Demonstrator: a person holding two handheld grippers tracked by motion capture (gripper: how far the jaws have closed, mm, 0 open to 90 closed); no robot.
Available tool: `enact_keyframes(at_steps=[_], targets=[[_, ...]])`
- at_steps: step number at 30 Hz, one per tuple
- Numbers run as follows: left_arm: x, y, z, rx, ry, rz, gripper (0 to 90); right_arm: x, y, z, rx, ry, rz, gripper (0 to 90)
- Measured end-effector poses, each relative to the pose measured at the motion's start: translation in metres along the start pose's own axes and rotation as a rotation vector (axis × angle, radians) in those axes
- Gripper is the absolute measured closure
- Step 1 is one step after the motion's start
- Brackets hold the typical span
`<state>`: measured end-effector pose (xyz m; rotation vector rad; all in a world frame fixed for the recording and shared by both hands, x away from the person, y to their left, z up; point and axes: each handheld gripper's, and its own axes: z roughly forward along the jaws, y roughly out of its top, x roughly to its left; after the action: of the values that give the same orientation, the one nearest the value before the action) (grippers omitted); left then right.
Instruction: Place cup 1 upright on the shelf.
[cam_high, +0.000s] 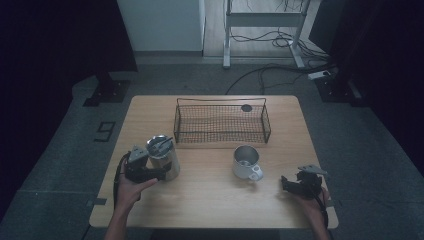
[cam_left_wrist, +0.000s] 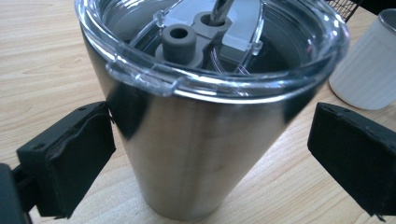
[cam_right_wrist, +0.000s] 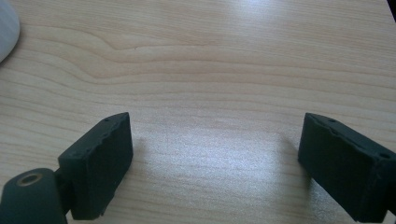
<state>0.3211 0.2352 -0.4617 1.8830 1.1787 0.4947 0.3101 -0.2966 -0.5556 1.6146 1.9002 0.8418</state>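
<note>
1. Left gripper (cam_left_wrist: 205, 154): jaws spread wide, one on each side of the steel tumbler (cam_left_wrist: 201, 140). The left jaw sits right at the wall, contact can't be confirmed; the right jaw is clearly off it. Not clamped.
2. Tumbler stands upright on the desk (cam_left_wrist: 42, 56), long axis vertical, wide mouth up, tapering to the base. In the high view it sits at the front-left of the desk, left gripper (cam_high: 159, 172) against its near-left side, the person's left hand (cam_high: 131, 189) behind it.
3. Clear plastic lid (cam_left_wrist: 140, 77) is seated on the tumbler rim. A grey slider with a round plug is set in it; a metal straw (cam_left_wrist: 223, 8) passes through the lid opening. In the high view the straw (cam_high: 165, 143) leans toward the right.
4. No brand, label or print legible on the tumbler wall or lid.
5. Right gripper (cam_right_wrist: 215, 158): jaws wide apart, nothing between them, bare wood grain underneath. High view puts it (cam_high: 290, 184) at the front-right of the desk in the right hand (cam_high: 312, 202), jaws pointing left toward the mug.
6. White mug (cam_high: 246, 162): upright, right of centre, handle pointing front-right, well apart from the tumbler, near the right gripper but not touching. Its ribbed wall shows at the right edge of the left gripper view (cam_left_wrist: 369, 65).
7. Black wire basket (cam_high: 221, 122): at the back centre of the desk, long axis running left-right, behind both cups.
8. Floor marking left of the desk reads "9" (cam_high: 105, 131).
</note>
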Motion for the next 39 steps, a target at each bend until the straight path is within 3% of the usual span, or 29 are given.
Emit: enact_keyframes(at_steps=[20, 39], targets=[[0.003, 0.008, 0.023, -0.015, 0.03, 0.0, 0.5, 0.0, 0.0, 0.0, 0.0, 0.0, 0.0, 10.0], [0.004, 0.008, 0.032, -0.03, 0.033, 0.046, 3.3, 0.0, 0.0, 0.0, 0.0, 0.001, 0.0, 10.0]])
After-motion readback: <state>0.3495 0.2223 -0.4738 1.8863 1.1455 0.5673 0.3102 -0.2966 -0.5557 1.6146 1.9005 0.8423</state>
